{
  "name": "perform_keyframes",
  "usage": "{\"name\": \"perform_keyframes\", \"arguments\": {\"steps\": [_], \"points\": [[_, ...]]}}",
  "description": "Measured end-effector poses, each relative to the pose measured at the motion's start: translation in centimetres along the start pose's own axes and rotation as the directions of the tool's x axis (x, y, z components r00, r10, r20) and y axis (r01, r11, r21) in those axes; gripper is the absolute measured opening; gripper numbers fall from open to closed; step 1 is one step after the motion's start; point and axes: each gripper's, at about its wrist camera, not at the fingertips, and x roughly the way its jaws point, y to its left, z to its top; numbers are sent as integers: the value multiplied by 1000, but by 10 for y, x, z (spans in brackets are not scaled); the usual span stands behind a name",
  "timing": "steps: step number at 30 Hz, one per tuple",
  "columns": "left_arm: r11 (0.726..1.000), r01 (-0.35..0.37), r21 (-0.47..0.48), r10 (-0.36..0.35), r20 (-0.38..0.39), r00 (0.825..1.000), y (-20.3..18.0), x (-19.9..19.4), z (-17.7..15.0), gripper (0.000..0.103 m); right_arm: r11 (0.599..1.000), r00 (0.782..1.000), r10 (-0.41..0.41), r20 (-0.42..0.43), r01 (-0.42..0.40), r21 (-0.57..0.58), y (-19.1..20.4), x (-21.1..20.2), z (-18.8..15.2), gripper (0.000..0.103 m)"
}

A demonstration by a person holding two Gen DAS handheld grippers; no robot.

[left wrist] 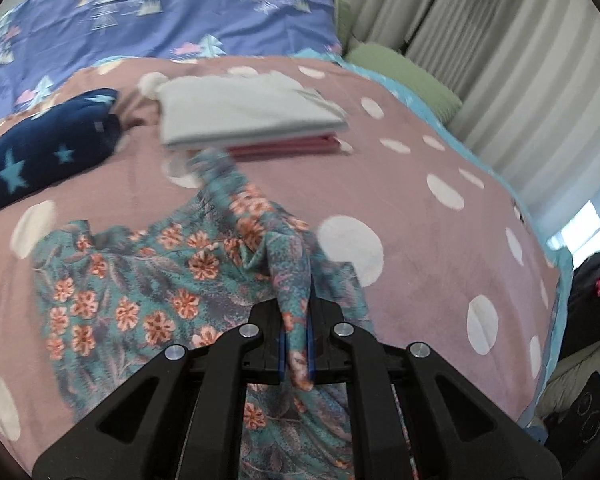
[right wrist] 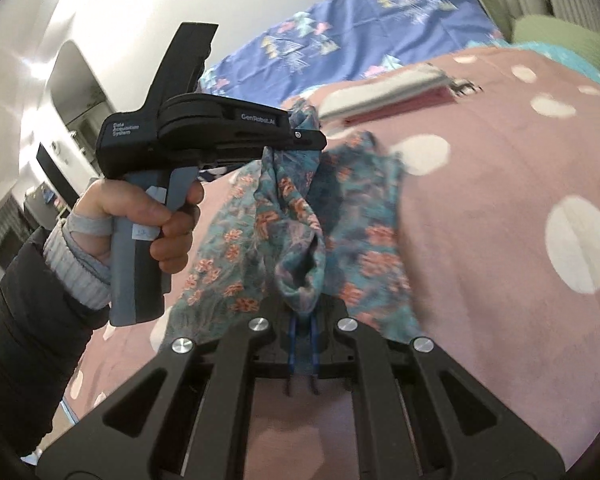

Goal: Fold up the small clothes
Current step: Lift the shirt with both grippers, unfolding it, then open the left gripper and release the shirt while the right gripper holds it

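Two grips: you hold one garment with both tools, so move them together.
Pink bed cover with white dots (left wrist: 420,208): lay the cloth flat here, beside the folded pile of grey and red clothes (left wrist: 252,120).
Teal floral cotton garment (left wrist: 140,280): partly lifted, the rest lies crumpled; pull it smooth before you fold.
Left gripper (left wrist: 296,352): clamped on an edge.
Right gripper (right wrist: 303,336): pinches a bunched part.
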Motion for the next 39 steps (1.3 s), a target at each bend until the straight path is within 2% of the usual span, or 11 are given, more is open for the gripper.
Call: {"name": "perform_keyframes", "arguments": {"steps": [4, 7, 14, 17, 22, 26, 30, 31, 34, 37, 39], "points": [[998, -50, 48, 52, -48, 997, -13, 22, -2, 8, 998, 999, 26, -28, -25, 58, -21, 2, -7, 5], [997, -72, 32, 74, -46, 996, -11, 25, -1, 27, 995, 998, 39, -48, -35, 89, -31, 9, -11, 5], [987, -113, 114, 97, 136, 986, -30, -52, -24, 60, 981, 991, 120, -57, -109, 162, -49, 13, -17, 5], [967, -150, 205, 112, 183, 977, -41, -87, -61, 64, 977, 989, 132, -60, -120, 178, -52, 14, -18, 5], [922, -259, 289, 229, 133, 964, -37, -100, -135, 64, 976, 989, 133, -66, -119, 183, -52, 14, -19, 5], [937, -266, 228, 252, 89, 964, -22, -107, -181, 64, 976, 988, 132, -78, -116, 184, -52, 14, -18, 12], [938, -271, 213, 265, 59, 962, -20, -110, -213, 64, 982, 984, 145, -104, -131, 132, -41, 16, -14, 38], [936, -274, 218, 269, 54, 962, -18, -109, -218, 64, 987, 985, 134, -109, -122, 109, -37, 18, -13, 38], [930, -323, 175, 319, 53, 946, -8, -103, -221, 64, 995, 990, 60, -127, -49, 90, -34, 28, -8, 9], [934, -343, 103, 336, 81, 938, 2, -105, -216, 64, 987, 993, 94, -65, -85, 134, -37, 12, 0, 4], [917, -389, 86, 382, 88, 920, 8, -106, -216, 64, 995, 999, 33, -12, -32, 96, -34, -7, 5, 4]]}}
